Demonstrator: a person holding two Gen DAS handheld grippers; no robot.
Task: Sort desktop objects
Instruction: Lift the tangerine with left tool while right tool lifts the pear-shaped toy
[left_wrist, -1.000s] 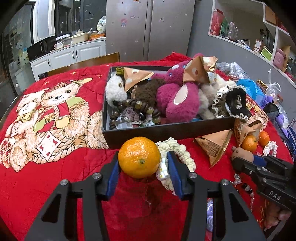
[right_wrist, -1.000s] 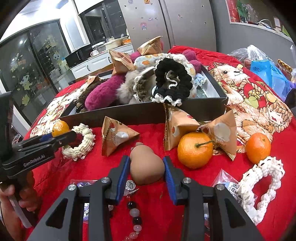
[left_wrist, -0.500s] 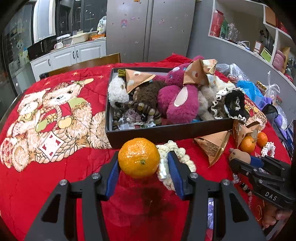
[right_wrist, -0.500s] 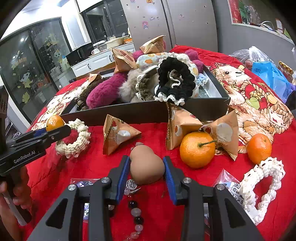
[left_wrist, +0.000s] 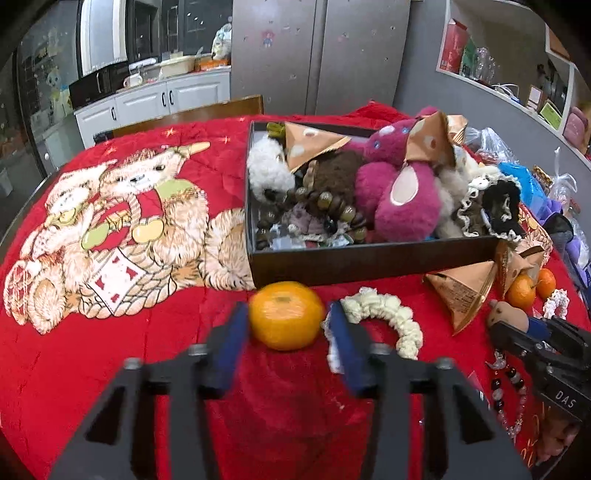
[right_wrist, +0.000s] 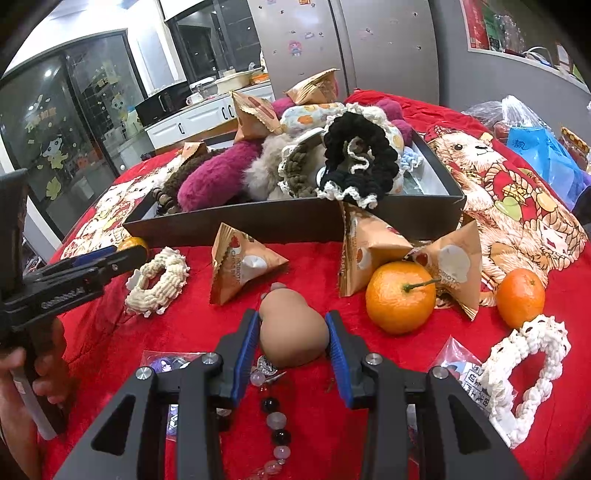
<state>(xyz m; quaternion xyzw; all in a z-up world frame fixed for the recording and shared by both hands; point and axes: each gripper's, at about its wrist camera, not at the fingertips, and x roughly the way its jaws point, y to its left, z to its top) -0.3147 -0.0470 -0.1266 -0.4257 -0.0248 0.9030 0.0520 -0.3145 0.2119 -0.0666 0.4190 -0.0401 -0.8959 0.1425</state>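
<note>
Left gripper (left_wrist: 286, 325) jaws now spread wider; the mandarin (left_wrist: 285, 314) sits between them on the red blanket (left_wrist: 74, 369), gap on the right, left pad touching or nearly. Earlier it was pinched. Right gripper (right_wrist: 291, 334) unchanged, clamped on the tan gourd-shaped toy (right_wrist: 293, 332). Mandarin glossy, bright orange, just before the dark box (left_wrist: 369, 260), cream scrunchie (left_wrist: 388, 314) beside.
</note>
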